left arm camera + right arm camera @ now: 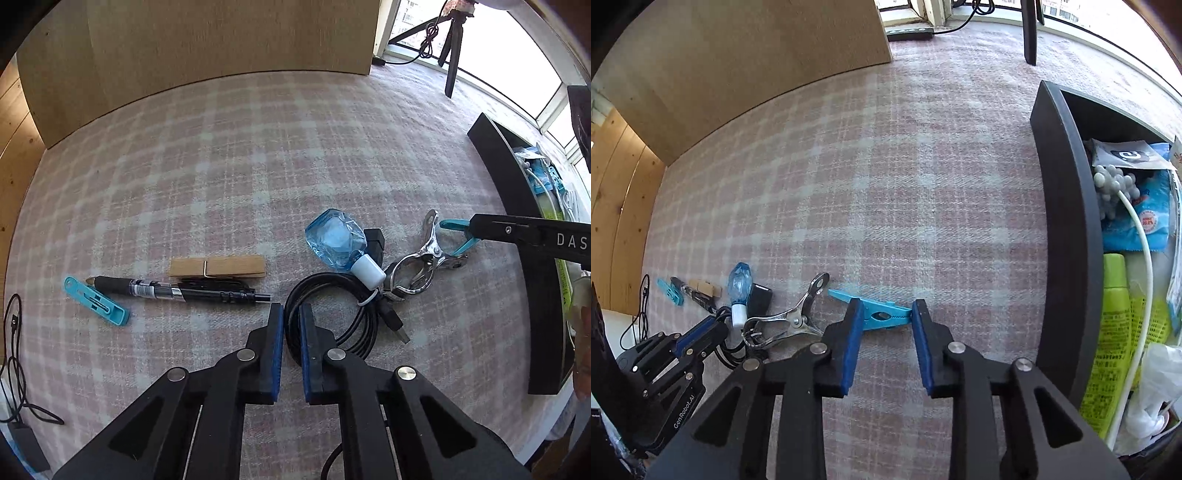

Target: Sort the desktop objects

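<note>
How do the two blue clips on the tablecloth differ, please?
The blue clip by the pen lies far left, untouched; the blue clip by the bin sits between the open right tongs. The first looks flat and rectangular, the second tapered with long handles. Both are turquoise plastic.

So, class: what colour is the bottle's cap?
White cap on the blue bottle; clearest in the left wrist view.

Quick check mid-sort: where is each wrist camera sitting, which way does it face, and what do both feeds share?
Left wrist: on the left tool, facing forward over the coiled black cable; its own fingers show, nearly closed around a strand.
Right wrist: on the right tool, facing forward at the blue clothespin; its fingers show, open.
Shared: metal clamp, blue bottle, black tray.
</note>
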`<state>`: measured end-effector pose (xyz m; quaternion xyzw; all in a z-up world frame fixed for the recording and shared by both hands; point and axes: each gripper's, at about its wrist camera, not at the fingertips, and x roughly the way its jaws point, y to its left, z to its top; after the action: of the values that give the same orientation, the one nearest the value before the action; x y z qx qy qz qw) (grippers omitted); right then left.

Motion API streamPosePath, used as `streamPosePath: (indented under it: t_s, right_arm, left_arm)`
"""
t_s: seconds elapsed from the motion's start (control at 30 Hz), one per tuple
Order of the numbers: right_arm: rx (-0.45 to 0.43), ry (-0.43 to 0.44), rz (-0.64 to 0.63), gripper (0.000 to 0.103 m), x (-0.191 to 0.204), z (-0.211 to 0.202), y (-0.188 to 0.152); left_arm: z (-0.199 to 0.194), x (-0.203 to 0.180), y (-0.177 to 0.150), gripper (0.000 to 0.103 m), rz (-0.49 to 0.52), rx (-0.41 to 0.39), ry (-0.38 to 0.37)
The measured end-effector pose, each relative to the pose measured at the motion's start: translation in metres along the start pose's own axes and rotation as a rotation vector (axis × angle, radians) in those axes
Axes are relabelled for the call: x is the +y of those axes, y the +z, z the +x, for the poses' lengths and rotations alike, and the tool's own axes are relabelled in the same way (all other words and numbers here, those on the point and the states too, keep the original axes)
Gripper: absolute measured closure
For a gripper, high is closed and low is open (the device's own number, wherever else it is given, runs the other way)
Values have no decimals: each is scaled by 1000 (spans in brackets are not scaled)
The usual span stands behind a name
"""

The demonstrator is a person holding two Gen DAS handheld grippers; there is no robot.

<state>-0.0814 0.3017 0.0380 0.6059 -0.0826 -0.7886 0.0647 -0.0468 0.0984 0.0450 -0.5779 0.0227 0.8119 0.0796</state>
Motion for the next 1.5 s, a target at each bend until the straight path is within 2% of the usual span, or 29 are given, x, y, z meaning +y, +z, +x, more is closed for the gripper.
streamPosePath:
  t_s: [0.13,0.27,0.4,0.47,0.67,0.77,0.87,1.0,1.1,1.13,1.3,1.5]
  right_arm:
    - [23,-22,20,76,16,4,4]
    - [33,-35,31,77,0,15,11]
    - [2,-4,57,78,-11,10,10]
    - [-21,8,59,78,-27,7,15]
    - [-88,18,59,78,-12,-24,29]
    - [-103,33,66,78,-16,-30,27]
    - [-119,46,69,78,-29,-40,19]
    - [-139,54,73,78,-30,-49,15]
    - [-150,62,70,78,-30,-57,13]
    - [-152,65,69,78,-29,-59,13]
    - [-161,75,71,78,-33,-60,12]
    - [-159,78,56,78,-32,-63,3]
  left_arm:
    - [10,-8,6,96,-3,2,4]
    - [7,-5,3,96,-14,3,-7]
    - [-6,4,-2,96,-29,-6,-26]
    - [-20,11,-6,96,-33,-21,-34]
    - [-47,14,0,96,-55,-86,-51]
    - [-52,18,2,96,-66,-102,-41]
    - [-65,27,4,96,-119,-102,-71]
    - [-60,6,28,96,-149,-148,-89]
    - [-79,1,35,97,-153,-193,-109]
    - [-85,-4,38,103,-142,-210,-114]
    - [-101,-18,46,103,-97,-261,-89]
    - [-78,-8,44,103,-86,-224,-18]
